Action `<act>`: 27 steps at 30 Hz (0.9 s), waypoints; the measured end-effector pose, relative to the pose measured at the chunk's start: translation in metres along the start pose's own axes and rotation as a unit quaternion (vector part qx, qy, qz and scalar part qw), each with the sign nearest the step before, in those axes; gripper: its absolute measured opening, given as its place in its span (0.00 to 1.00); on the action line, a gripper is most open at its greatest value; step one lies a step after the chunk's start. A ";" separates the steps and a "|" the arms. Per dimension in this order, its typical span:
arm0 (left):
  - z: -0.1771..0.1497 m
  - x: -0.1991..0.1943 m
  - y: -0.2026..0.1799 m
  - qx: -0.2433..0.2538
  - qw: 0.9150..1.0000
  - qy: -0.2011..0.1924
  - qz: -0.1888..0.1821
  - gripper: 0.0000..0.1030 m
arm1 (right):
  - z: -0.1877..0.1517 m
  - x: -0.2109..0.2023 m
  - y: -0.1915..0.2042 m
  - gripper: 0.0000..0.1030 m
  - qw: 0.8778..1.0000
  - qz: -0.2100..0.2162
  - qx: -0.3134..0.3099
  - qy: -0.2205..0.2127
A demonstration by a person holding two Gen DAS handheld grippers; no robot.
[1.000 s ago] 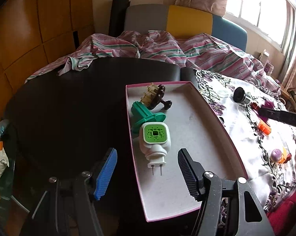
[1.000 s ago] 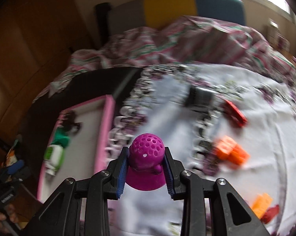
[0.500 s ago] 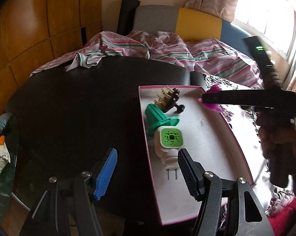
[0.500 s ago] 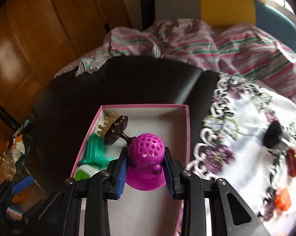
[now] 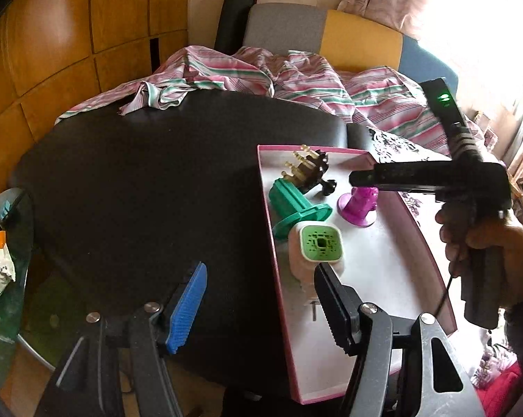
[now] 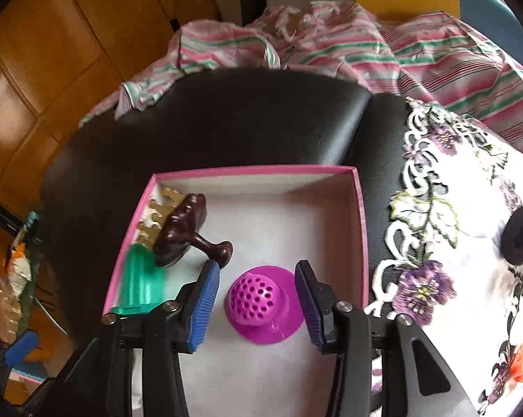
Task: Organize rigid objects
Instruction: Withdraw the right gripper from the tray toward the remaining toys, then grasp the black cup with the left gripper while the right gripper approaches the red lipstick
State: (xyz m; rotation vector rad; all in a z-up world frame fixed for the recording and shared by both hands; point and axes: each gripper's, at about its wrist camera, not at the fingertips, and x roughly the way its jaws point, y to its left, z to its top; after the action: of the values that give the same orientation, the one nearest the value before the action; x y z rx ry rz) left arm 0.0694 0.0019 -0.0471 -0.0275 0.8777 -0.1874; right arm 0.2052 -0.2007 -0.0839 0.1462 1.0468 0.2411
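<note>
A pink-rimmed tray (image 5: pixel 266 208) with a white floor holds a brown brush (image 5: pixel 313 166), a green flanged piece (image 5: pixel 292 205), a white plug-in device with a green face (image 5: pixel 318 246) and a magenta perforated cap (image 6: pixel 258 300). The magenta cap (image 5: pixel 358 205) stands upright on the tray floor. My right gripper (image 6: pixel 256 274) straddles it, its jaws opening and its pads clear of the cap on both sides. My left gripper (image 5: pixel 261 299) is open and empty, low over the tray's near left rim. Its black finger (image 5: pixel 334 309) overlaps the plug-in device's lower end.
The tray sits on a black round table (image 5: pixel 139 191). A white floral cloth (image 6: pixel 452 243) to the right carries a black round cap (image 6: pixel 518 234) and orange pieces (image 6: pixel 522 361). Striped fabric (image 5: pixel 261 76) lies at the back. A hand (image 5: pixel 483 243) holds the right gripper (image 5: pixel 365 177).
The right gripper carried the magenta cap from over the floral cloth leftward into the tray, lowered it onto the floor and parted its jaws. The left gripper barely moved.
</note>
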 end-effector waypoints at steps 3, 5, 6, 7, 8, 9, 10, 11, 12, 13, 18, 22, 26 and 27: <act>0.001 -0.003 -0.005 0.006 1.000 -0.004 -0.001 0.63 | -0.004 -0.018 -0.006 0.50 1.000 0.009 0.011 -0.015; 0.002 -0.006 -0.008 0.009 1.000 -0.007 -0.002 0.63 | -0.007 -0.033 -0.009 0.50 0.999 0.013 0.018 -0.033; 0.003 -0.007 -0.009 0.011 1.000 -0.009 -0.002 0.63 | -0.008 -0.039 -0.011 0.51 0.999 0.015 0.021 -0.038; 0.003 -0.010 -0.011 0.013 1.000 -0.012 -0.002 0.64 | -0.009 -0.045 -0.013 0.51 0.999 0.016 0.024 -0.044; 0.004 -0.011 -0.012 0.015 1.000 -0.015 -0.002 0.67 | -0.009 -0.049 -0.013 0.51 0.998 0.014 0.025 -0.049; 0.005 -0.013 -0.014 0.016 1.000 -0.018 -0.002 0.69 | -0.010 -0.053 -0.013 0.51 0.998 0.013 0.023 -0.052; 0.006 -0.016 -0.016 0.019 1.000 -0.023 -0.002 0.69 | -0.012 -0.057 -0.012 0.51 0.998 0.010 0.021 -0.054; 0.006 -0.018 -0.018 0.021 0.999 -0.025 -0.003 0.69 | -0.016 -0.063 -0.013 0.51 0.998 0.006 0.019 -0.057; 0.007 -0.019 -0.019 0.024 0.999 -0.027 -0.003 0.69 | -0.019 -0.067 -0.015 0.51 0.998 0.004 0.018 -0.059; 0.007 -0.021 -0.022 0.028 0.999 -0.030 -0.004 0.69 | -0.022 -0.071 -0.016 0.51 0.998 0.003 0.017 -0.060; 0.009 -0.026 -0.036 0.047 0.998 -0.033 -0.010 0.69 | -0.038 -0.085 -0.029 0.51 0.998 -0.007 0.020 -0.062; 0.009 -0.027 -0.045 0.058 0.998 -0.034 -0.014 0.72 | -0.050 -0.097 -0.048 0.51 0.997 -0.020 0.032 -0.066; 0.010 -0.027 -0.059 0.073 0.997 -0.034 -0.018 0.72 | -0.061 -0.111 -0.074 0.51 0.995 -0.036 0.051 -0.073; 0.010 -0.026 -0.063 0.076 0.996 -0.033 -0.019 0.72 | -0.063 -0.115 -0.081 0.51 0.995 -0.040 0.055 -0.075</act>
State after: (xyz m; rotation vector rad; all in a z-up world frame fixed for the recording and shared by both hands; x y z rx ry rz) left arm 0.0508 -0.0558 -0.0145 0.0914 0.7951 -0.2859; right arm 0.1060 -0.3087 -0.0379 0.2172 0.9143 0.0977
